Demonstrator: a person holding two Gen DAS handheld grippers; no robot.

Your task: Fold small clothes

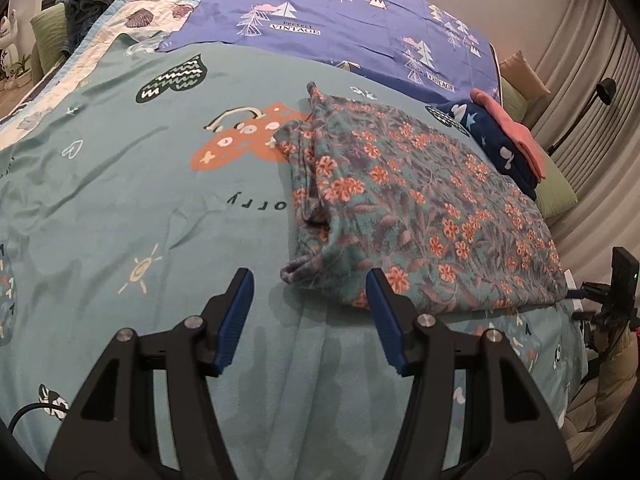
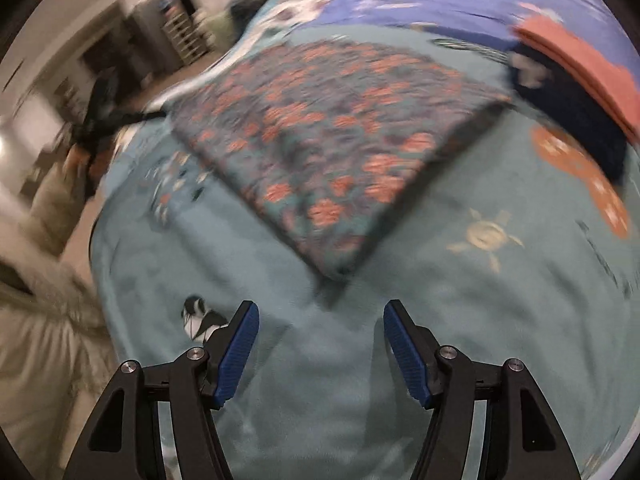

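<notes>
Both my grippers, left and right, are hovering wide open and empty over the teal bedspread, while the folded floral garment is lying just ahead.

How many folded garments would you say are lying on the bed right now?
3. The floral garment lies folded mid-bed; the navy star-print garment sits beyond it near the bed's edge, with the pink garment stacked on it. More could be hidden beneath that stack.
</notes>
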